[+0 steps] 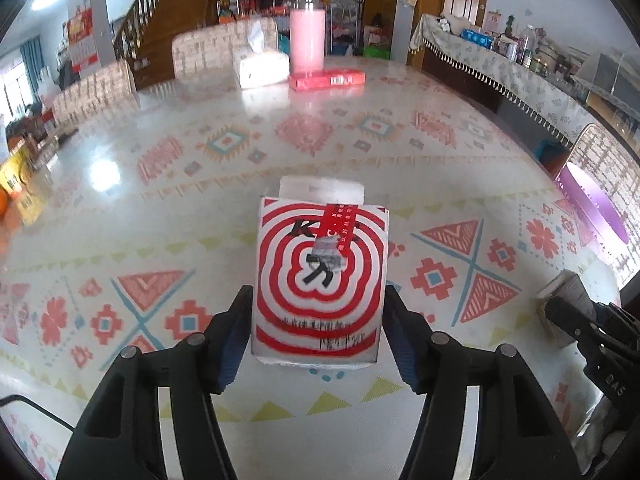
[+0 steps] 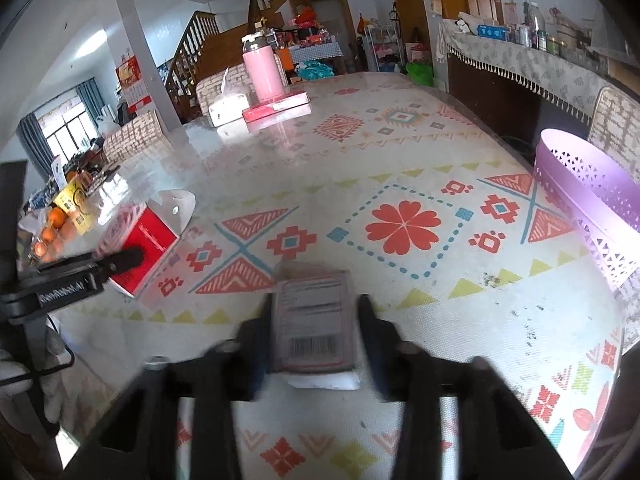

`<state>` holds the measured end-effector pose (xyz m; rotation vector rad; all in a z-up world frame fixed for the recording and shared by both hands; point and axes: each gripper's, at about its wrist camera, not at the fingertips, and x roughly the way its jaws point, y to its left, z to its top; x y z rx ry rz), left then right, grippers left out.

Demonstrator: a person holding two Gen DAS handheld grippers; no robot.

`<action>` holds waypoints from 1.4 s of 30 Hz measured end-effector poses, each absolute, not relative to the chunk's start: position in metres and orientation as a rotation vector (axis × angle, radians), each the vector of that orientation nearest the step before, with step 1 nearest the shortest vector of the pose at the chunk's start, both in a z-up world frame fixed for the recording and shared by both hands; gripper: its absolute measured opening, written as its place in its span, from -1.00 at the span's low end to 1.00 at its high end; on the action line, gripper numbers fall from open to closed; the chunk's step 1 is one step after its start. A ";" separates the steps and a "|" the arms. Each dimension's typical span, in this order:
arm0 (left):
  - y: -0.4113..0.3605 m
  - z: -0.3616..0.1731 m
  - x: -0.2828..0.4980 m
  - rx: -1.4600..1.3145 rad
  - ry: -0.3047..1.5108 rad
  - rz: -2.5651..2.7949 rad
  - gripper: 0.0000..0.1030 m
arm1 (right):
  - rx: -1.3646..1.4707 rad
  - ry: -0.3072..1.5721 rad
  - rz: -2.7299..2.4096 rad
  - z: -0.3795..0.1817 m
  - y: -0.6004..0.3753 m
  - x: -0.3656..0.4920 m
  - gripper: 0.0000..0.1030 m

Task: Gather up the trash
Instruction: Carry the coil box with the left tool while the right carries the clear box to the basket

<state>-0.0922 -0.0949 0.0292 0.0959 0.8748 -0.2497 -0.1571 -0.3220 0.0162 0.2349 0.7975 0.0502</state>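
The left hand-held gripper (image 1: 318,320) clamps a red-and-white carton (image 1: 320,276) just above the table (image 1: 200,208). The right hand-held gripper (image 2: 314,332) grips a flat packet (image 2: 312,320), blurred. A purple basket (image 2: 592,208) stands at 2 o'clock in the right view.

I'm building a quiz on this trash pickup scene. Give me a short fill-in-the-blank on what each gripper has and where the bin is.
1. The left gripper has its fingers on either side of a box printed with red and white ____.
2. The packet between the right gripper fingers shows a printed ____ at its near end.
3. The ____ perforated basket stands at the table's right edge.
4. The pink bottle stands on a flat ____ box.

Missing words: rings; barcode; purple; red
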 end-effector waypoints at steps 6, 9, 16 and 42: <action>-0.091 0.052 -0.107 0.123 0.782 -0.235 0.12 | 0.250 0.762 0.060 0.023 -0.324 -0.162 -0.27; -0.092 0.061 -0.113 0.138 0.745 -0.222 0.13 | 0.246 0.739 0.058 0.029 -0.325 -0.166 -0.27; -0.092 0.075 -0.128 0.197 0.659 -0.160 0.13 | 0.242 0.728 0.063 0.033 -0.322 -0.170 -0.27; -0.127 0.081 -0.124 0.298 0.614 -0.186 0.13 | 0.296 0.671 -0.002 0.054 -0.360 -0.176 -0.27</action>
